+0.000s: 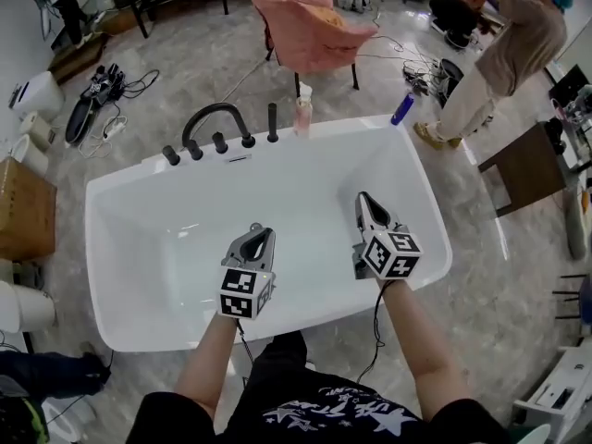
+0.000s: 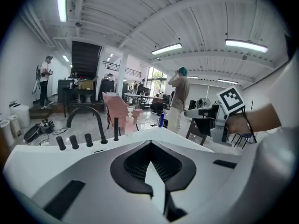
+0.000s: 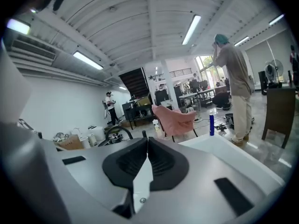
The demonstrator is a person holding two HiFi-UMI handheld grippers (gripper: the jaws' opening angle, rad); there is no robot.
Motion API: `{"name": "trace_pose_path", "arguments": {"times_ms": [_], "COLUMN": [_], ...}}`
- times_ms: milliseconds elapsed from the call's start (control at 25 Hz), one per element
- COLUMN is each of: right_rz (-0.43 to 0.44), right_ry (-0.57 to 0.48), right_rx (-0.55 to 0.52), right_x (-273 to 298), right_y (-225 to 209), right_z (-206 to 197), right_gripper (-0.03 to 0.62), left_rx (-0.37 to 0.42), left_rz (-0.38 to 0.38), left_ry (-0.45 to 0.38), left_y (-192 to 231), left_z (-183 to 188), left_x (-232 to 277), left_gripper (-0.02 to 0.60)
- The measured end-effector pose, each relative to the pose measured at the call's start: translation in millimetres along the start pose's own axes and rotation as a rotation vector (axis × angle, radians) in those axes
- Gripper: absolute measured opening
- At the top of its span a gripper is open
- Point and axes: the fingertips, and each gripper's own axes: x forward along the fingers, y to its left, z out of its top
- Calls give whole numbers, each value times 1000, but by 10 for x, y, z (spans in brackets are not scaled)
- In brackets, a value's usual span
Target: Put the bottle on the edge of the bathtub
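Note:
A blue bottle (image 1: 402, 109) stands upright on the far right corner of the white bathtub's rim (image 1: 351, 126). A pale pink pump bottle (image 1: 303, 114) stands on the far rim beside the black tap. Both grippers hover over the tub's near side, holding nothing. My left gripper (image 1: 262, 237) has its jaws pressed together, and so does my right gripper (image 1: 363, 200). In the left gripper view the shut jaws (image 2: 150, 143) point at the far rim, with the blue bottle (image 2: 161, 120) beyond. The right gripper view shows shut jaws (image 3: 148, 139) and the blue bottle (image 3: 211, 125) to the right.
A black arched faucet (image 1: 215, 118) and several black knobs line the far rim. A pink-draped chair (image 1: 310, 21) stands behind the tub. A person (image 1: 504, 54) stands at the back right near a dark table (image 1: 527, 165). Cables and boxes lie on the floor at left.

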Motion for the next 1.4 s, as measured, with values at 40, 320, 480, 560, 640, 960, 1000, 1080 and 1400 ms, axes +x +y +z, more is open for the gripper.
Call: {"name": "trace_pose_path", "arguments": {"times_ms": [40, 320, 480, 560, 640, 960, 1000, 1080, 1400], "right_rz": [-3, -18, -16, -13, -5, 92, 97, 102, 106], "right_ry": [-9, -86, -129, -136, -135, -135, -128, -110, -102], "right_rx": [-18, -46, -47, -21, 5, -35, -36, -24, 24], "right_x": [-132, -1262, -1987, -2306, -2595, -3529, -3625, -3790, -4054], "right_y": [6, 185, 366, 437, 489, 939, 951, 932, 948], "right_z": [-6, 48, 85, 47, -42, -325, -367, -473, -662], "right_gripper": [21, 18, 18, 17, 17, 17, 17, 17, 17], "left_rx": [5, 24, 79, 91, 89, 96, 93, 77, 78], "left_rz": [3, -72, -119, -131, -141, -117, -108, -94, -82], "left_ry": [7, -3, -5, -14, -32, -51, -45, -31, -2], "left_y": [-67, -906, -1389, -1584, -1777, -2226, -2255, -2305, -2389], "left_z": [-31, -69, -102, -112, -152, -491, -552, -678, -828], "left_x": [-26, -458, -911, -1162, -1382, -2313, -2407, -2560, -2747], "left_gripper": [15, 15, 15, 15, 15, 15, 15, 15, 15]}}
